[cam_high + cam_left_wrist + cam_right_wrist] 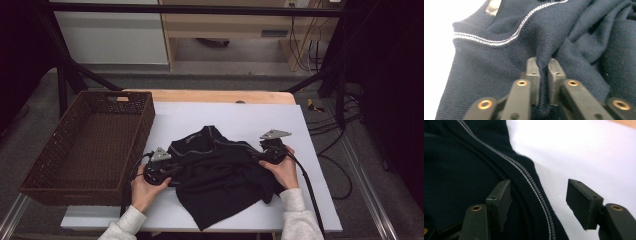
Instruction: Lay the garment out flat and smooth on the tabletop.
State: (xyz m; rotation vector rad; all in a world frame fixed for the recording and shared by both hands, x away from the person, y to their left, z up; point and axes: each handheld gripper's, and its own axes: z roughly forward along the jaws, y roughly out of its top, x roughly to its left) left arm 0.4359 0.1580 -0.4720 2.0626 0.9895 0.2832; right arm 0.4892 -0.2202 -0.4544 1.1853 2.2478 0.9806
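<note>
A dark navy knitted sweater (220, 177) with a ribbed collar edged in a thin pale stripe lies crumpled on the white sheet (320, 200) that covers the wooden counter (215, 96), roughly in the middle of it and toward the person's side. Its collar points to the far edge, and one corner of the cloth hangs down toward the near edge

The left tool (167, 167), held in the person's left hand (145, 187), sits at the sweater's left edge. In the left gripper view the left tool (543, 75) has its jaws pinched narrow on a raised fold of the knit, just below the striped collar (486, 41), with the cloth squeezed up between the pads

The right tool (267, 152), in the person's right hand (282, 170), rests at the sweater's right edge. In the right gripper view the right tool (539, 202) stands with its jaws wide apart: one pad lies over the dark knit, the other hangs above the bare white sheet, and the ribbed, striped hem (534, 190) runs between them without being pressed

A brown woven wicker basket (55, 150) stands on the left side of the counter, just beside the white sheet and well left of the sweater
</note>
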